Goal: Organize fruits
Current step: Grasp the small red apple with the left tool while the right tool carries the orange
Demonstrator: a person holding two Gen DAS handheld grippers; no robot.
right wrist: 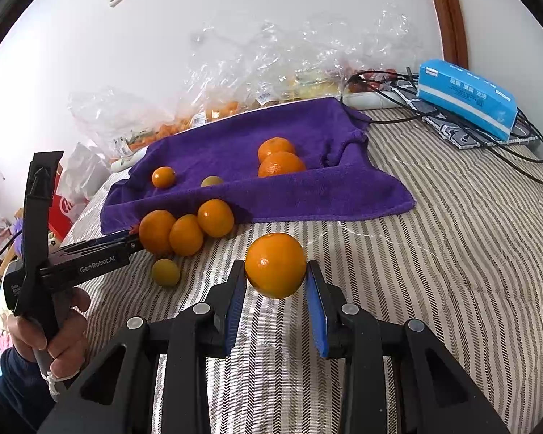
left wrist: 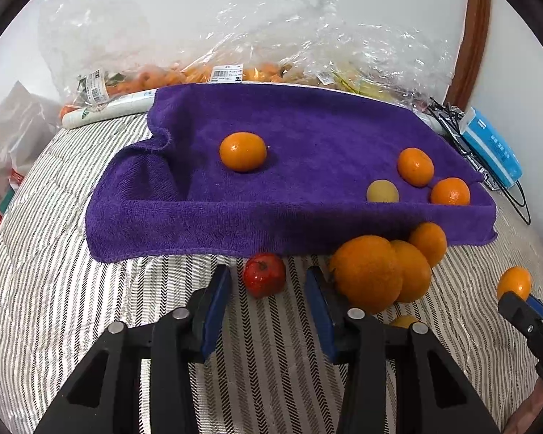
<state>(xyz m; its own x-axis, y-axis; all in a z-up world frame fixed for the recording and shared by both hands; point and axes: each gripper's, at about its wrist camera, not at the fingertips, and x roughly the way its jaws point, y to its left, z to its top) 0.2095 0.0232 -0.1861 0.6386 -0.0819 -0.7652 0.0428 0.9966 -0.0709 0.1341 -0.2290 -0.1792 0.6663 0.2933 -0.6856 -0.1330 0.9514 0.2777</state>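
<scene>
Our right gripper (right wrist: 276, 282) squeezes an orange (right wrist: 276, 264) between its fingers, up above the striped bed (right wrist: 434, 271). Our left gripper (left wrist: 268, 289) is wide open, holding nothing, with a small red fruit (left wrist: 264, 279) between its tips, near the purple towel (left wrist: 307, 137)

- The towel (left wrist: 307, 137) is deep purple, one plain colour.
- The bed cover (right wrist: 452, 253) has grey and white stripes with a small herringbone pattern.
- The mandarins (left wrist: 243, 151) are bright orange; one small fruit (left wrist: 382, 191) is dull yellow.
- The little tomato-like fruit (left wrist: 264, 274) is shiny red.
- The tissue pack (right wrist: 467, 97) is light blue with a white band.
- Both tools are black with blue pads (right wrist: 316, 311).
</scene>
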